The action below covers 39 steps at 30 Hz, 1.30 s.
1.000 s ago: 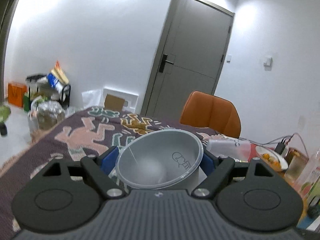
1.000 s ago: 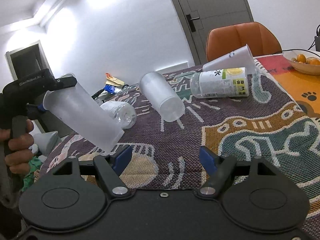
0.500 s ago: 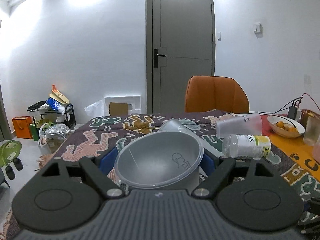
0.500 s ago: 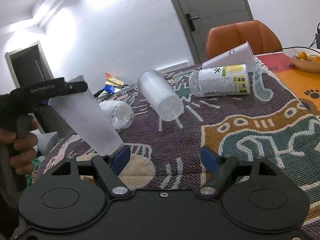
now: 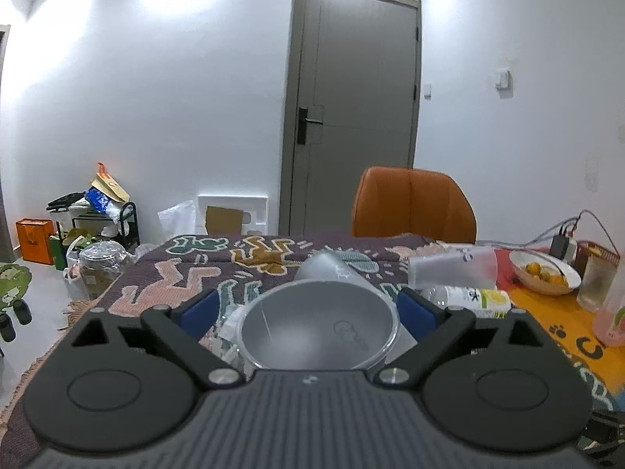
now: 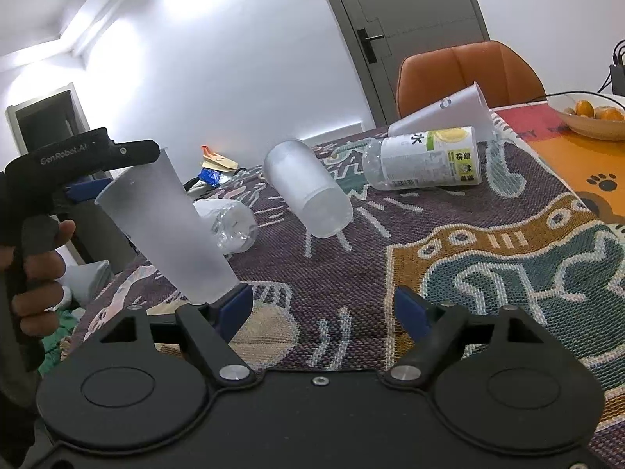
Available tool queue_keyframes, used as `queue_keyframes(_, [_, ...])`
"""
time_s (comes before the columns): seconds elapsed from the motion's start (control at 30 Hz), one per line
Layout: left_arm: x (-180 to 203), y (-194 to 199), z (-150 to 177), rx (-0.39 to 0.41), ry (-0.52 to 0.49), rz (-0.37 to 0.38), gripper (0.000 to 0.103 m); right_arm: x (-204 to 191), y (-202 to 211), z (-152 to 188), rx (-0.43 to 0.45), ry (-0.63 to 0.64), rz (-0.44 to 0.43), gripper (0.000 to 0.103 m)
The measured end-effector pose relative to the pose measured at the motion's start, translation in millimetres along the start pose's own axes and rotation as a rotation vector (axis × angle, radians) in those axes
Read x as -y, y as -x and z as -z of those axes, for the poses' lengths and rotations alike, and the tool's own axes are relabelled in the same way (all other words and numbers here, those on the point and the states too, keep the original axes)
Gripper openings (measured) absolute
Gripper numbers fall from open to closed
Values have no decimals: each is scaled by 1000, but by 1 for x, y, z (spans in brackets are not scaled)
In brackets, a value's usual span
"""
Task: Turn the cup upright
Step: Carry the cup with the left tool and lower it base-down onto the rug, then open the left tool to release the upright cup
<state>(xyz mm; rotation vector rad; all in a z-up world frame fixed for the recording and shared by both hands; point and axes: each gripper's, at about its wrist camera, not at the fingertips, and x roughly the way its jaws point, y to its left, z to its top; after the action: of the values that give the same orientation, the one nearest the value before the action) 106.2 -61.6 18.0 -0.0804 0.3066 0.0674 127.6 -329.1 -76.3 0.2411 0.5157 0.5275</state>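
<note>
While your left gripper [image 5: 308, 308] grips the cup [image 6: 168, 230], tilted mouth-up, you've yet to stand it down; right gripper [image 6: 322, 305] idles open.

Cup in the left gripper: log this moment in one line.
left gripper: shut on cup | cup: tilted, mouth up, base near cloth | right gripper: open, empty
</note>
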Motion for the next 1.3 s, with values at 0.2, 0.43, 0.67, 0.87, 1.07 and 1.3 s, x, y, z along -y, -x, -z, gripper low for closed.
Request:
queue_keyframes(0.2, [-12, 18, -9, 41, 39, 6, 97, -8, 9, -5, 21, 24, 1, 84])
queue_keyframes(0.43, [-23, 36, -9, 54, 73, 14, 97, -21, 18, -10, 39, 57, -2, 86])
queue_keyframes(0.67, [-40, 50, 3, 4, 127, 31, 98, -31, 29, -16, 55, 83, 6, 100])
queue_keyframes(0.87, [-53, 64, 19, -39, 121, 32, 103, -42, 34, -12, 17, 147, 31, 103])
queue_keyframes(1.07, [-60, 77, 31, -57, 121, 27, 103, -49, 45, -9, 18, 157, 30, 103])
queue_keyframes(1.3, [-62, 88, 43, -98, 81, 57, 103, -54, 56, -10, 3, 154, 59, 103])
